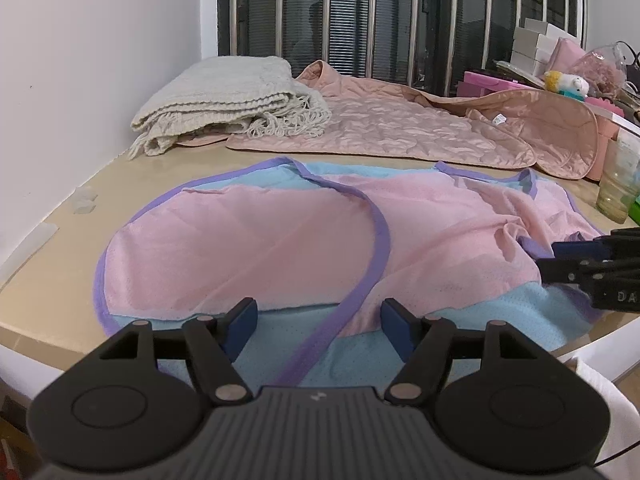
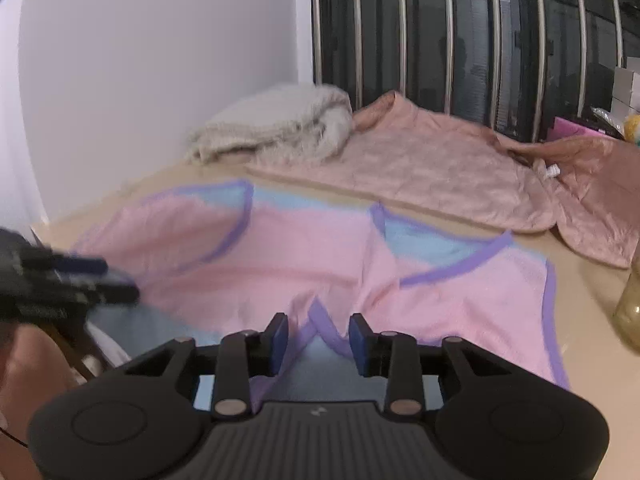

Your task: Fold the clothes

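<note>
Your left claw [image 1: 318,330] is spread wide over the near hem of the top [image 1: 248,248], pads clear of cloth, with the purple trim [image 1: 372,248] running between them and away up the fabric. Your right claw [image 2: 318,338] is spread partway; a puckered fold of purple hem stands between the pads, but they don't appear to press it, so read it as let go. The top lies flat on the table [image 1: 52,280], pink panel folded over blue mesh, its long axis running side to side across your front, both claws on the near edge. The relation that matters: the bulk of the cloth lies ahead and away from both claws, so any next fold likely carries the near edge toward the far one. The right claw sits right on the crumpled near-right part and is closer to loose fabric; the left has only flat mesh under it. Further back: a quilted pad [image 1: 384,128], a folded cream blanket [image 1: 224,100], a cup [image 1: 618,180] at far right, well apart.
</note>
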Demonstrator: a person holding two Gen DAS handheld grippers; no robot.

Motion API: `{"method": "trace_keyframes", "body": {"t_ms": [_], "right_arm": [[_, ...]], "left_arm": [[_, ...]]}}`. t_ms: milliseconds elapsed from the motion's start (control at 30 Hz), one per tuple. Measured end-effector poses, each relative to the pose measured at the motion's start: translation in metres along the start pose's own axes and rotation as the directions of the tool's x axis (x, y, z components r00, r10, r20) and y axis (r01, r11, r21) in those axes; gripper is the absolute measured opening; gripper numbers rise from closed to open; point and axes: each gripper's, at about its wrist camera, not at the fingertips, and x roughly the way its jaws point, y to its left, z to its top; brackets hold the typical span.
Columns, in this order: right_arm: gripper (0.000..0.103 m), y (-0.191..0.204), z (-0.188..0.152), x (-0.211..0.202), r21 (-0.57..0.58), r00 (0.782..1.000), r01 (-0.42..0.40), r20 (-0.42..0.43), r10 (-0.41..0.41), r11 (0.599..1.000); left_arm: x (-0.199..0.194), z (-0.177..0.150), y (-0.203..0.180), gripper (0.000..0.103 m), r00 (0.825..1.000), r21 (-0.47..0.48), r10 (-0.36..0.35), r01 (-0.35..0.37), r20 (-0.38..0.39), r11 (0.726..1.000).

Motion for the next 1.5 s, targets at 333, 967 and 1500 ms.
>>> {"method": "trace_keyframes", "body": {"t_ms": [333, 967, 1500], "right_arm": [[0.014, 0.007, -0.001, -0.026, 0.054, 0.991, 0.108, 0.069, -0.112, 0.993], [0.005, 0.02, -0.013, -0.039, 0.023, 0.999, 0.033, -0.028, -0.032, 0.999], [0.002, -0.055, 0.021, 0.025, 0.103, 0.976, 0.217, -0.016, -0.216, 0.971]], "left_arm": [[0.0, 0.0, 0.002, 0.071, 1.0, 0.0, 0.003, -0.003, -0.001, 1.0], [0.003, 0.0, 0.005, 0.077, 1.0, 0.002, 0.007, -0.007, -0.001, 1.0], [0.003, -0.001, 0.008, 0.08, 1.0, -0.001, 0.009, -0.009, 0.0, 1.0]]}}
